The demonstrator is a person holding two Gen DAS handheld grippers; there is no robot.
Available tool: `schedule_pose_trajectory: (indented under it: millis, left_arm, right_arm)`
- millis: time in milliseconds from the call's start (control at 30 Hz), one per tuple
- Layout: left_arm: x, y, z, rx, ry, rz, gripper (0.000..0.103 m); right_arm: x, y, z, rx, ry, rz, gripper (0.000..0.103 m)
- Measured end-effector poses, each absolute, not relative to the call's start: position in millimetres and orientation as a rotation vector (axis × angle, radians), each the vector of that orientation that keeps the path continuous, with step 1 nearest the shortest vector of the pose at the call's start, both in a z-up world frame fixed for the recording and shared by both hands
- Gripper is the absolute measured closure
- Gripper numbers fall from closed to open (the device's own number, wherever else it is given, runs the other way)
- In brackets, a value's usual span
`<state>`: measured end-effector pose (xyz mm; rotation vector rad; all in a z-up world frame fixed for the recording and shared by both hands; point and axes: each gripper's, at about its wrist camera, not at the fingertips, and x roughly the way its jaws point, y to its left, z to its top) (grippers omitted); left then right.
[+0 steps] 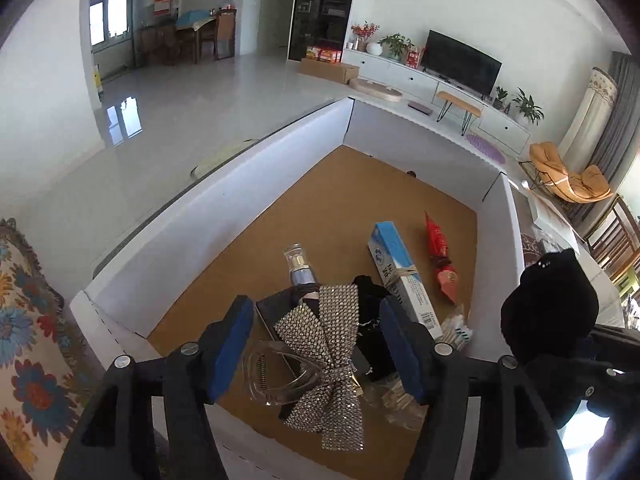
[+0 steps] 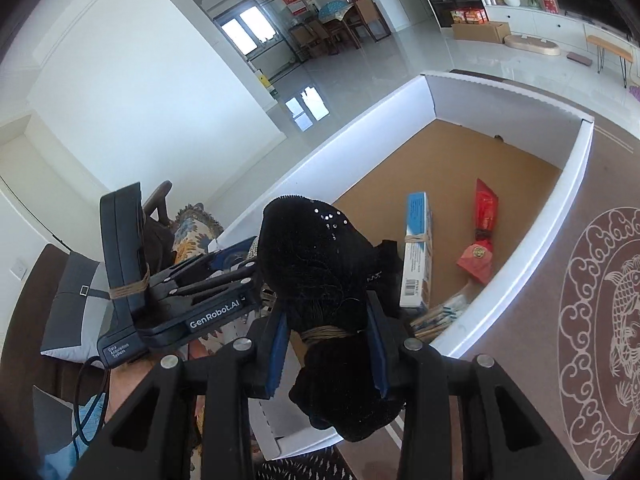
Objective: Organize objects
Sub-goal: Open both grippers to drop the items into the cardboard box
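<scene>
A white open box (image 1: 224,200) with a brown cardboard floor lies below my left gripper (image 1: 316,308). Its blue pads stand apart, open, around a rhinestone bow (image 1: 328,336) that they do not touch. A clear plastic ring (image 1: 276,376) and a dark case (image 1: 280,308) sit beside the bow. Farther in lie a small glass bottle (image 1: 300,264), a blue-and-white carton (image 1: 400,276) and a red packet (image 1: 440,256). My right gripper (image 2: 328,312) is shut on a black cloth bundle (image 2: 320,248) tied with twine, held over the box's near corner. The bundle (image 1: 548,308) also shows at right in the left wrist view.
A pack of cotton swabs (image 1: 456,328) leans in the box's near right corner. The box rests on a brown cloth with a fish emblem (image 2: 600,320). A floral cushion (image 1: 24,320) lies to the left. The left gripper's body (image 2: 192,300) is close beside the right one.
</scene>
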<state>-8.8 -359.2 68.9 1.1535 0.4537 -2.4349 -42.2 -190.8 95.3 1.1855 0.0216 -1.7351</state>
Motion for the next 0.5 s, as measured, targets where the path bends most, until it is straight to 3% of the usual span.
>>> schedule_pose_trajectory:
  millis: [33, 100, 167, 233, 400, 500]
  left_arm:
    - [-8.0, -364.1, 66.2, 1.151, 0.440, -2.407, 0.020]
    - [-4.9, -367.9, 62.0, 1.133, 0.422, -2.372, 0.020]
    - [2.2, -366.0, 59.0, 1.100, 0.431, -2.370, 0.019]
    - [5.1, -353.9, 57.8, 1.071, 0.438, -2.388, 0.018]
    - [10.8, -286.0, 68.5, 1.029, 0.450, -2.543, 0.018]
    - [12.9, -226.5, 79.1, 1.015, 0.461, -2.705, 0.016]
  right_arm:
    - [-38.1, -200.9, 85.7, 1.213, 0.049, -1.723, 0.058]
    - [-31.5, -210.8, 72.9, 1.243, 0.090, -1.719, 0.040]
    - [-26.6, -204.9, 72.6, 1.210, 0.100, -1.753, 0.034]
    - [-25.1, -188.2, 78.7, 1.146, 0.124, -1.823, 0.020]
    - [-26.2, -110.0, 82.4, 0.993, 0.229, -2.098, 0.001]
    - [-33.8, -51.3, 56.9, 1.019, 0.316, -2.261, 0.000]
